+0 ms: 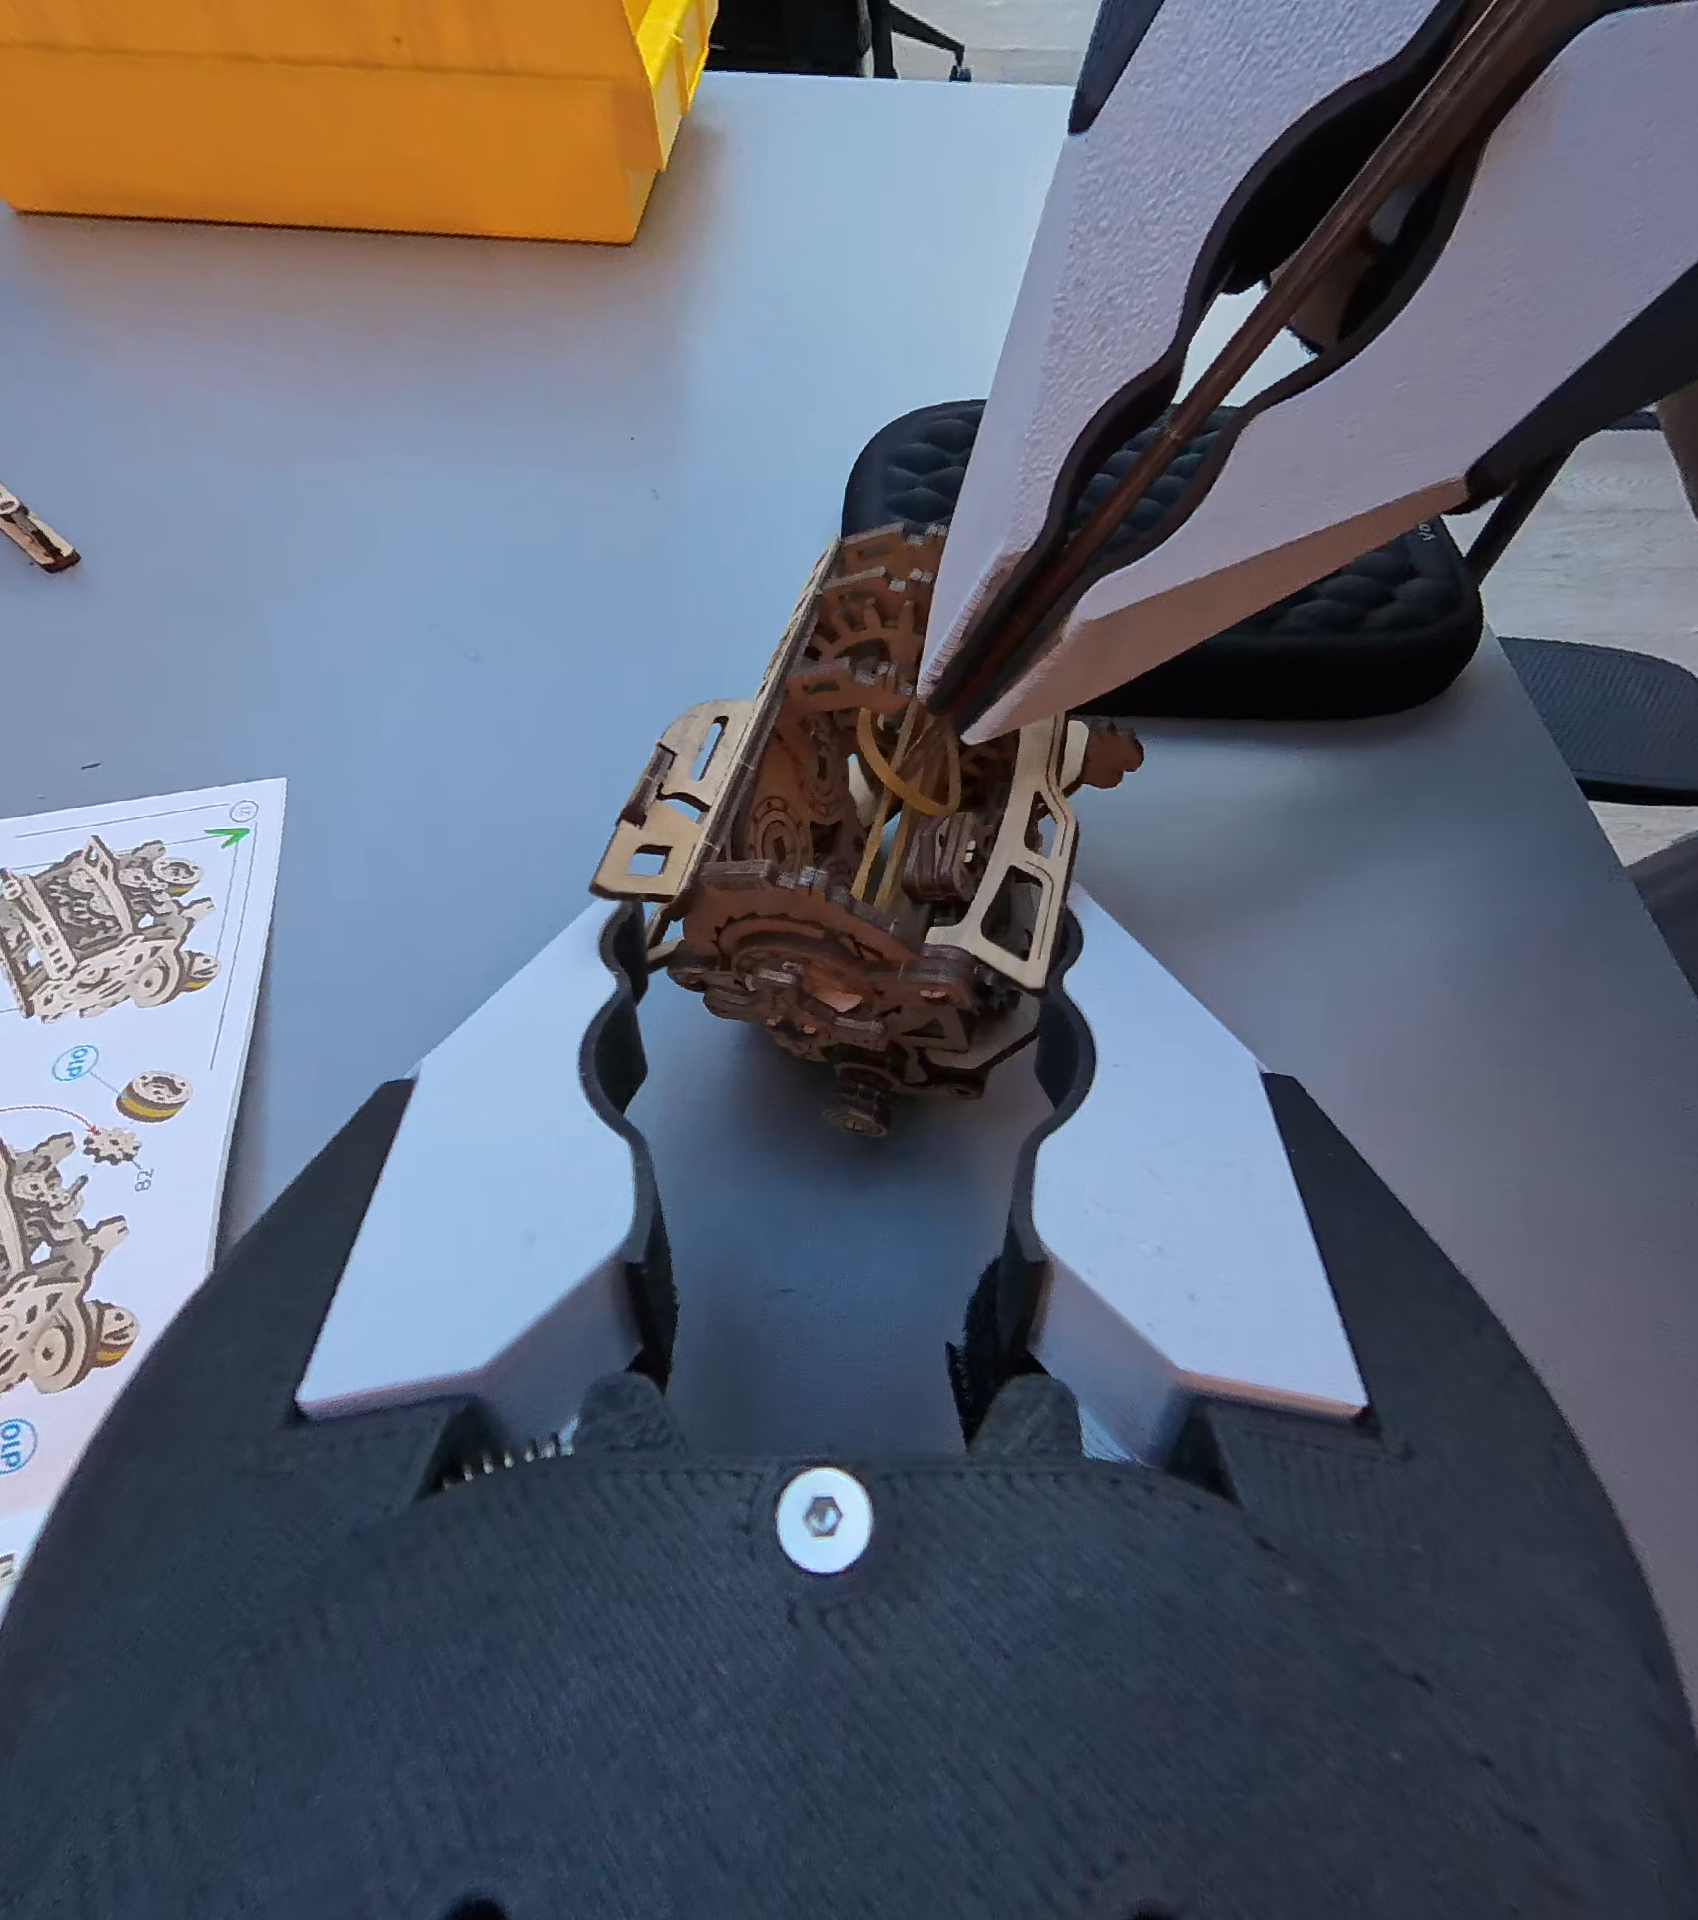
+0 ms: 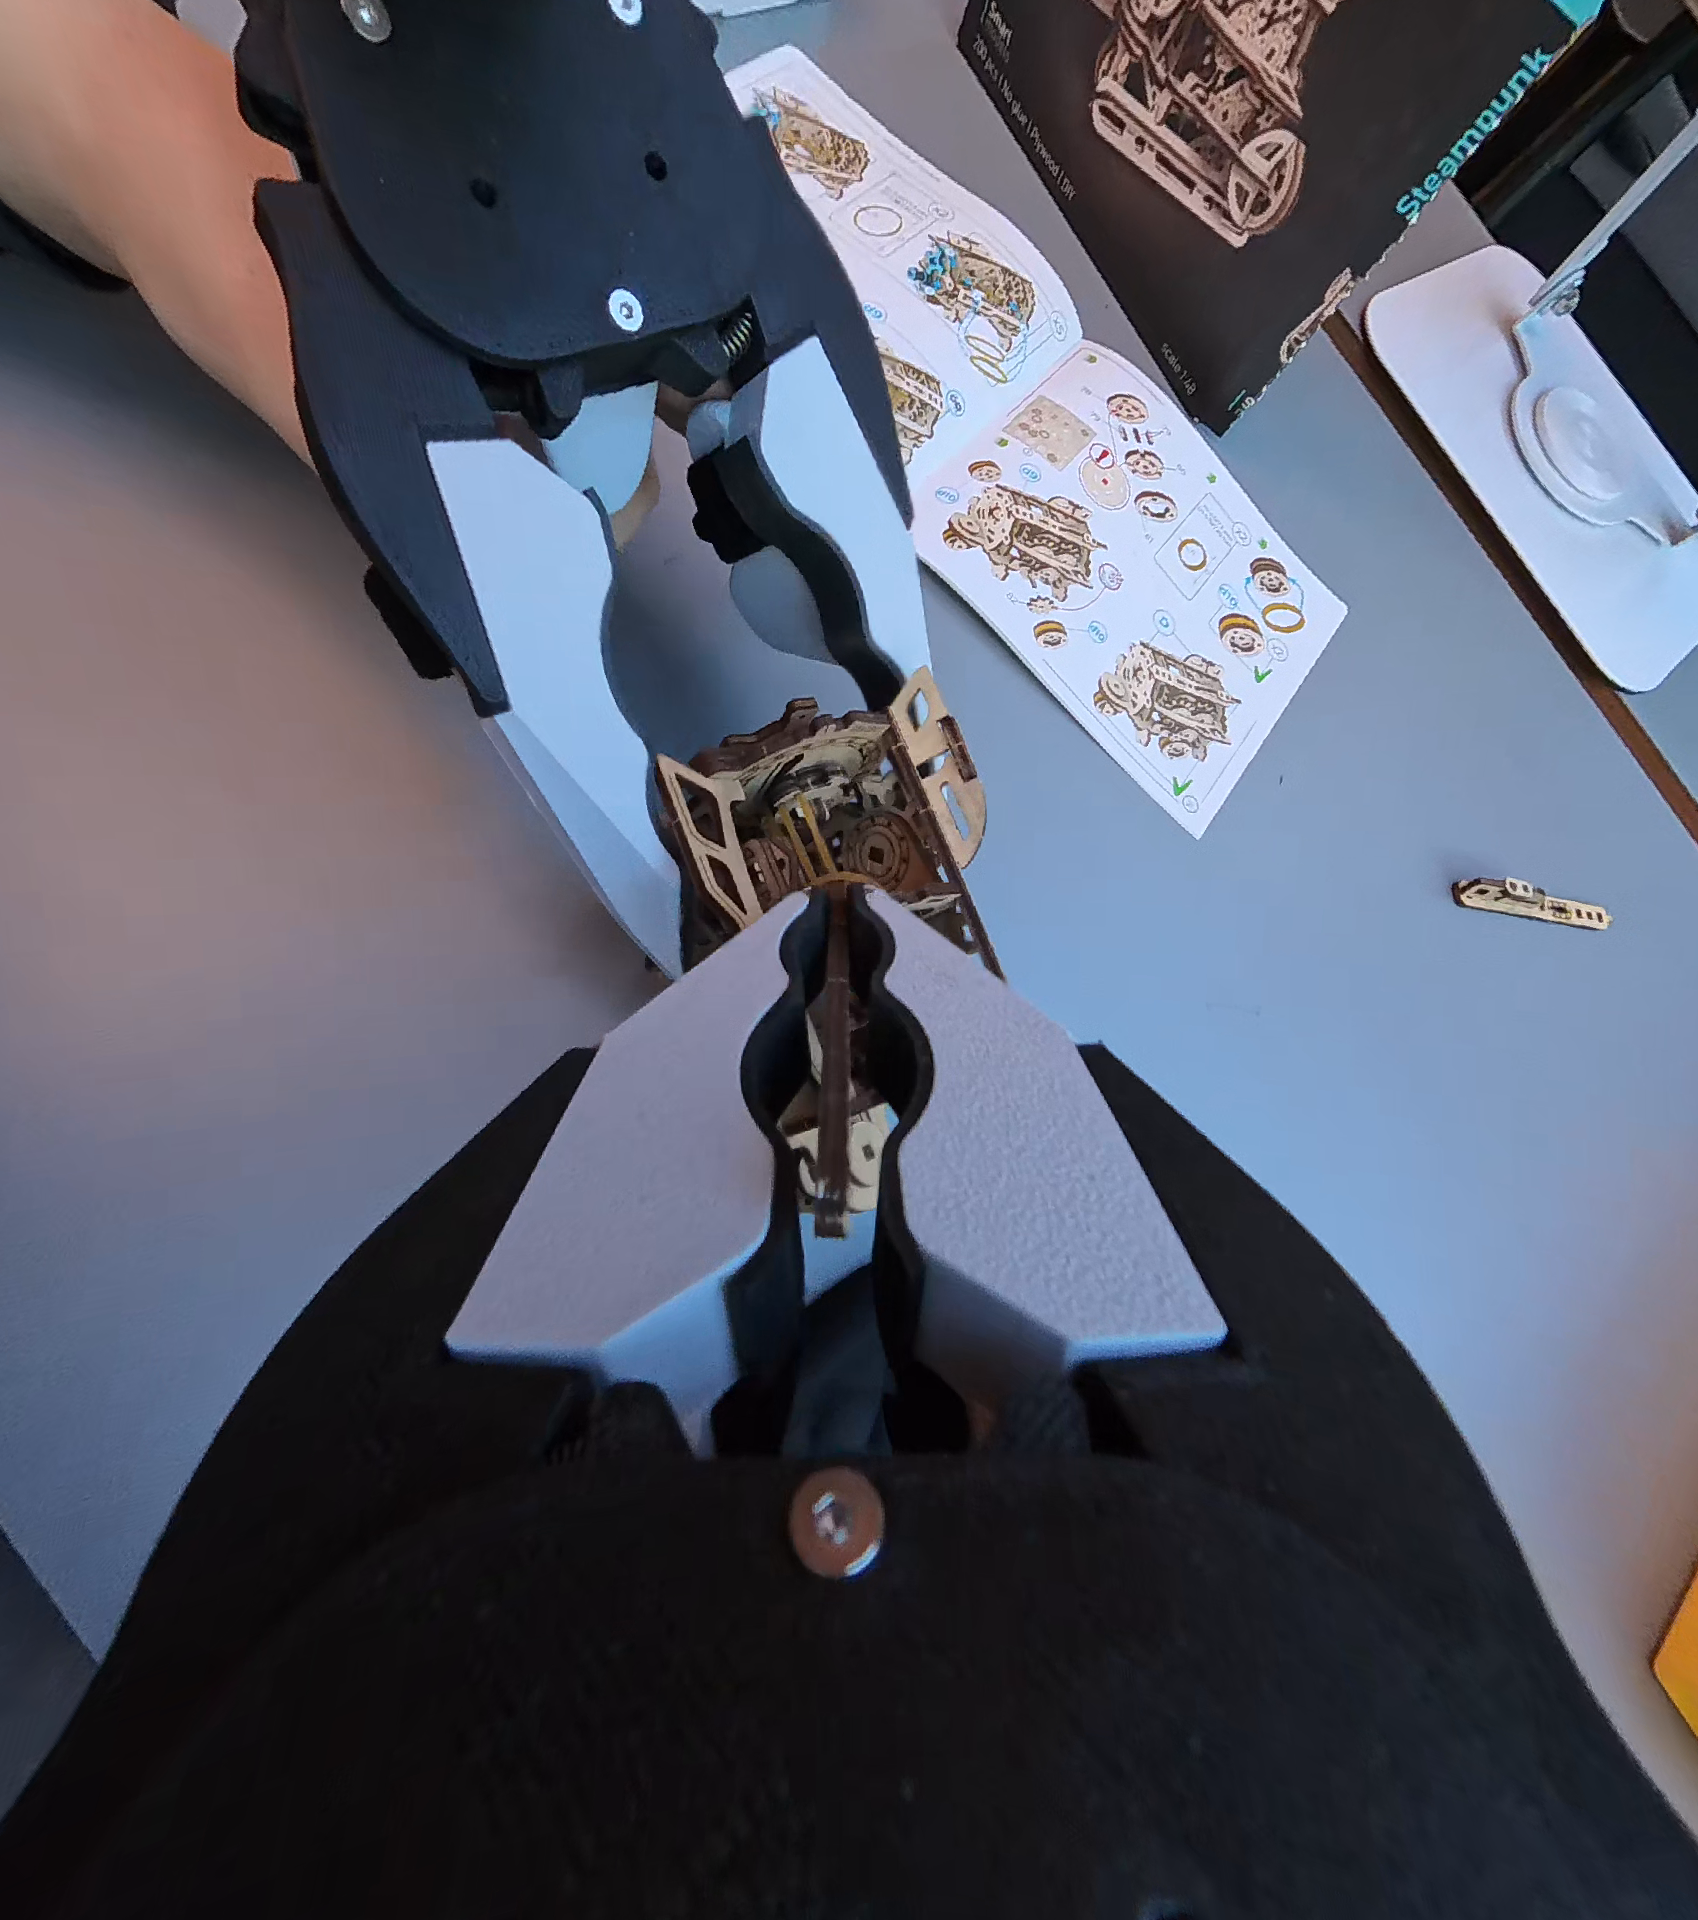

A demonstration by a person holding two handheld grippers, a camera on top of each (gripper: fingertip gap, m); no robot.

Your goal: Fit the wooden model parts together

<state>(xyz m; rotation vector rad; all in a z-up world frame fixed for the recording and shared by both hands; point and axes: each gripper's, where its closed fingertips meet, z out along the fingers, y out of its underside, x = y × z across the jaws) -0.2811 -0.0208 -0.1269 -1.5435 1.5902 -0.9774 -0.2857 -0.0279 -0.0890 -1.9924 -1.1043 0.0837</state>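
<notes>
The left gripper (image 1: 850, 935) is clamping the wooden model (image 1: 855, 862) between its fingertips, tilted just above the grey table (image 1: 409, 520). The right gripper (image 2: 829, 914), closed on a thin dark wooden strip (image 2: 832, 1091), is working its tip into the rubber band (image 1: 912, 769) strung inside. The band could be slipping off or snapping back if pulled askew, jolting the model. The instruction sheet (image 2: 1115, 561) and the dark box (image 2: 1240, 187) at the far right are bearing print.
</notes>
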